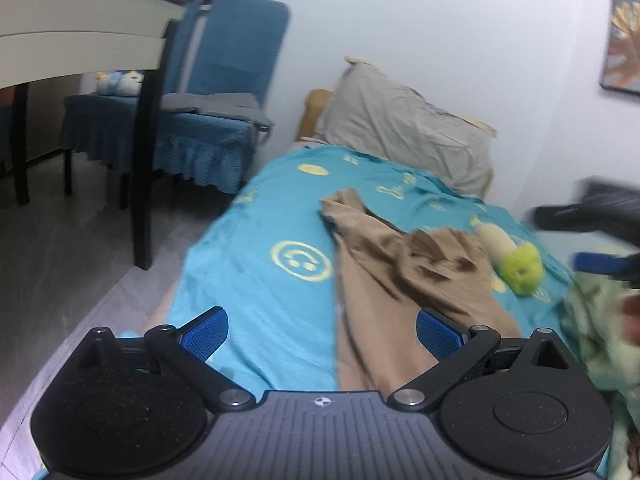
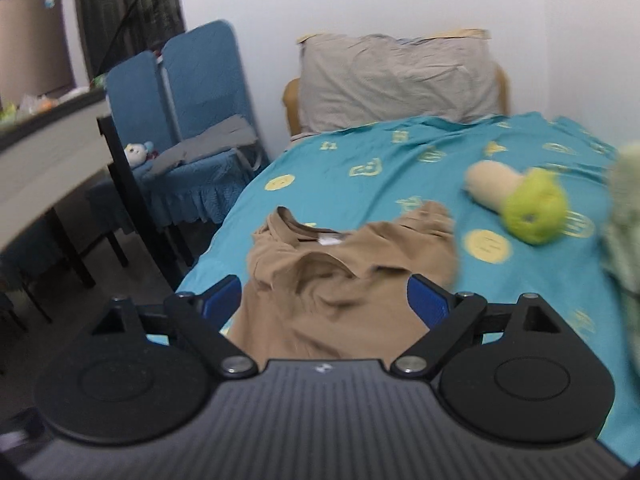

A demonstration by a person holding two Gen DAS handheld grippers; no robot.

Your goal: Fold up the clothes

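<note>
On the bed's teal smiley-print sheet (image 2: 360,152) a tan T-shirt (image 2: 340,276) lies crumpled, collar toward the grey pillow (image 2: 396,76), with a green-and-cream plush toy (image 2: 524,204) just beside it. Both the left tool (image 1: 322,330) and right tool (image 2: 326,304) hang above the shirt, each with its 2 fingers spread apart and gripping nothing.
</note>
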